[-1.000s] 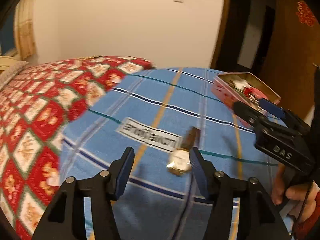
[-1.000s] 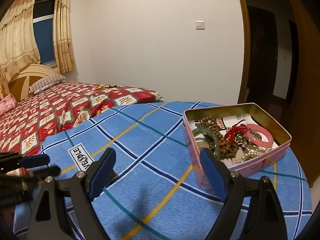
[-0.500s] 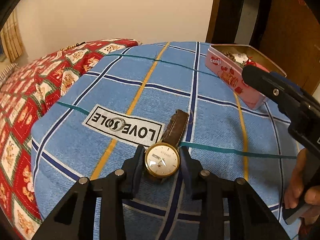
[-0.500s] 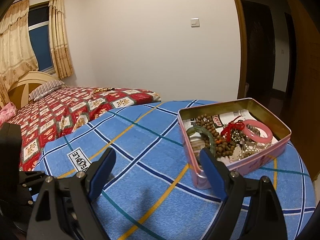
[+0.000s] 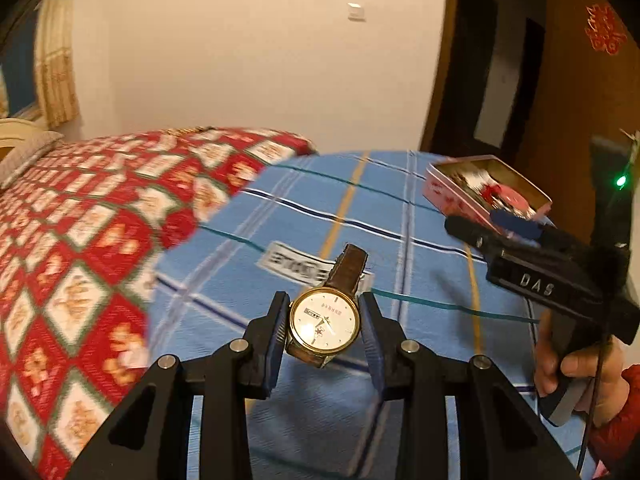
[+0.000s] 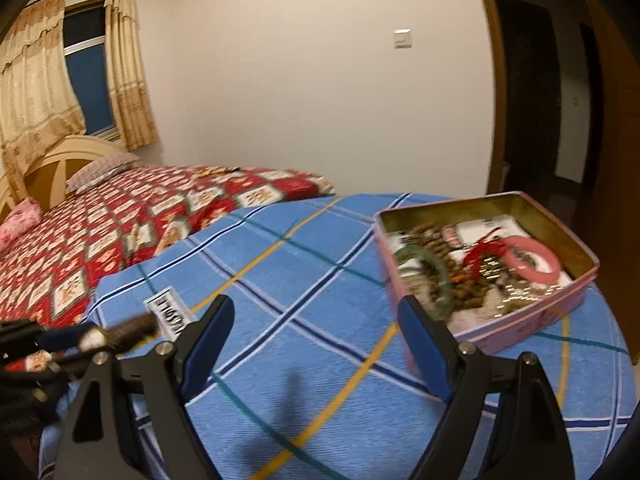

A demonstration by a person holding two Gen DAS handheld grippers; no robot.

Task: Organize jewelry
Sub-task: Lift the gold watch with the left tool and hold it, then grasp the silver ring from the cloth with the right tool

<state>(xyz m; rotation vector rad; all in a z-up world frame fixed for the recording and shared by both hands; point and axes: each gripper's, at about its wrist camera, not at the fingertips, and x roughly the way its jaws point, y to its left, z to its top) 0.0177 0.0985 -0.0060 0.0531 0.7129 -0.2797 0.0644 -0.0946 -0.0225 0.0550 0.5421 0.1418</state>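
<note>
A gold-rimmed watch (image 5: 323, 322) with a white dial and brown leather strap hangs a little above the blue plaid cloth (image 5: 400, 220). My left gripper (image 5: 323, 305) is shut on its case, and the strap points away from me. The right wrist view shows that watch (image 6: 96, 336) at the far left edge. To the right stands a pink jewelry tin (image 5: 444, 196), open on top. Close before the tin (image 6: 520, 332), my right gripper (image 6: 314, 308) hovers over the cloth; its jaws are closing slightly, still wide apart, with nothing between them.
The tin holds brown beads, a green bangle (image 6: 440, 280), a pink bangle (image 6: 532, 260) and a red cord. A bed with a red patterned quilt (image 5: 100, 220) lies left of the round table. A hand (image 5: 576, 372) holds the right gripper's handle.
My left gripper closed on the watch on the cloth, then lifted it clear. The right gripper stayed near the tin.
</note>
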